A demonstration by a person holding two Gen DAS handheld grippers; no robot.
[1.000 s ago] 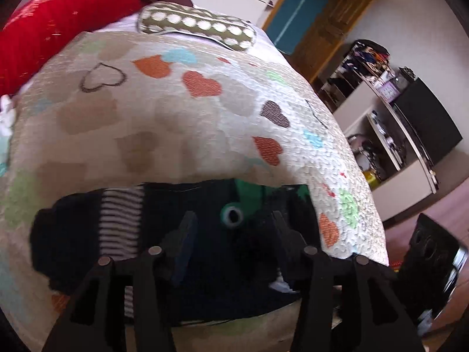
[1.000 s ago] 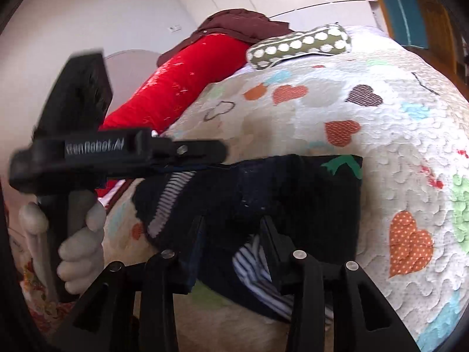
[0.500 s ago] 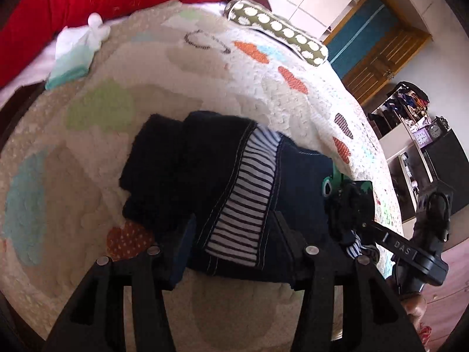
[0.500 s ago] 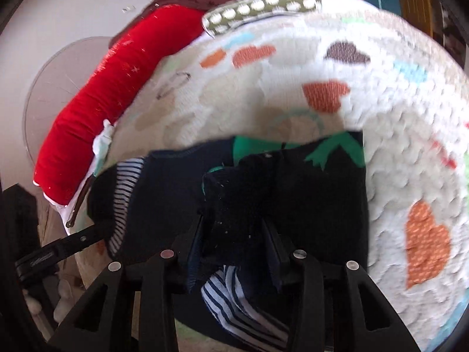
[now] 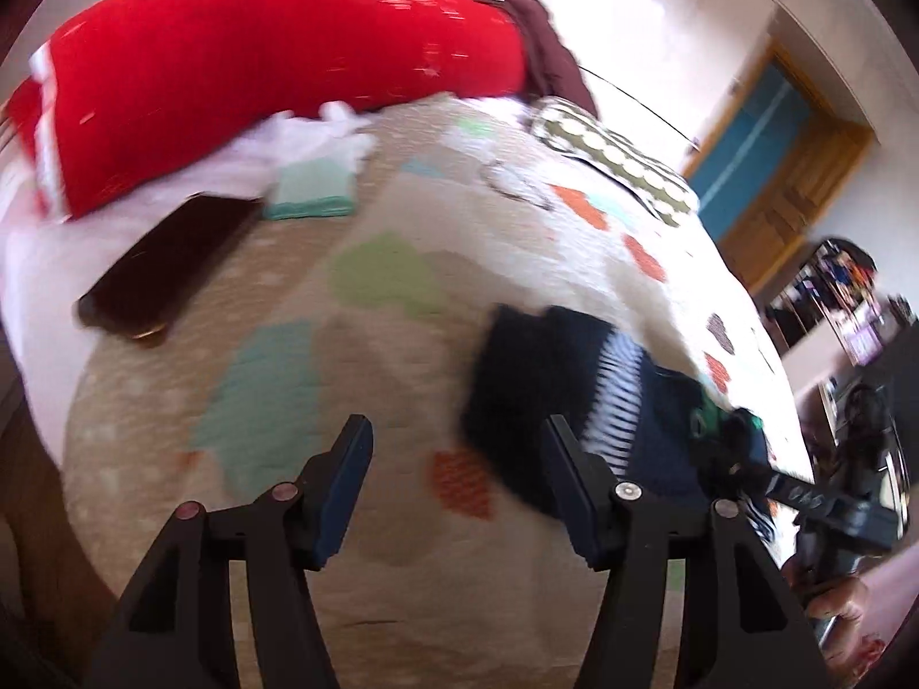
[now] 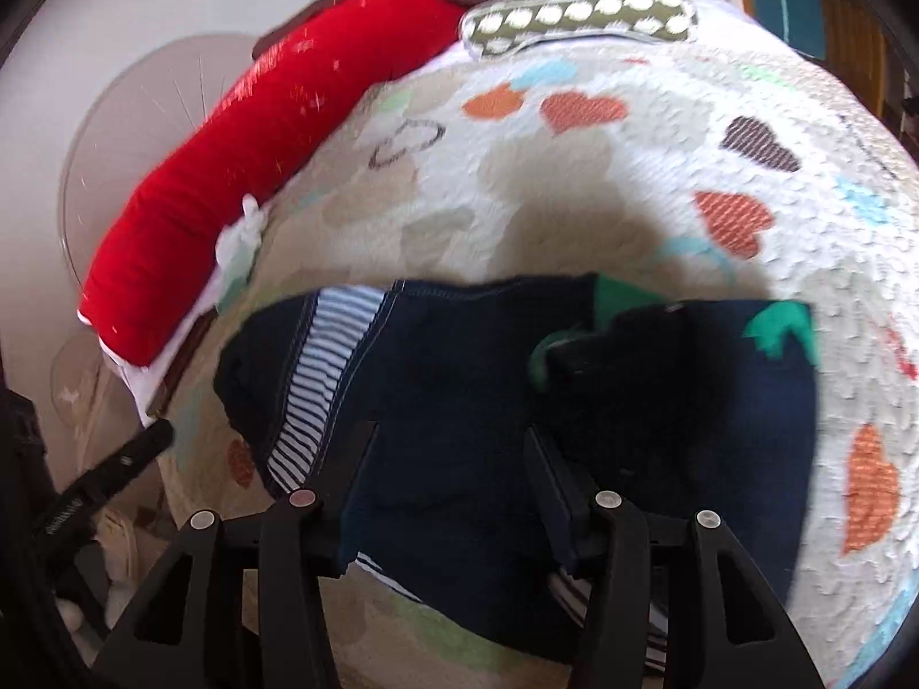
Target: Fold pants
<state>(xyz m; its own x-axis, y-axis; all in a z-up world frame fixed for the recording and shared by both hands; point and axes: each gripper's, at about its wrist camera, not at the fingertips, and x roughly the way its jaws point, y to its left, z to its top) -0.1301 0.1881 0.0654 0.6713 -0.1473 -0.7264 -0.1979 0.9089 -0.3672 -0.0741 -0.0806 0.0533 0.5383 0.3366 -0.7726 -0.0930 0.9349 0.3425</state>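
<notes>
The folded navy pants (image 6: 459,402) lie on the heart-patterned quilt (image 6: 574,184), directly under the right gripper (image 6: 454,459), whose fingers stand apart, empty. The left gripper (image 5: 454,471), also spread and holding nothing, hovers over bare quilt, the pants just off its right finger.

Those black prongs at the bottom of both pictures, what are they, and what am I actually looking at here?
They are the two fingers of handheld grippers; a person holds one in each hand, and each carries a fisheye camera looking forward along its fingers. One picture is from the left gripper, the other from the right gripper. Both are open and hold nothing. On the heart-patterned quilt lie the folded dark navy pants with a striped band. The right gripper hovers over them; the left points at bare quilt beside them. Also there: a long red cushion, a dark flat phone-like slab, and a polka-dot pillow.
</notes>
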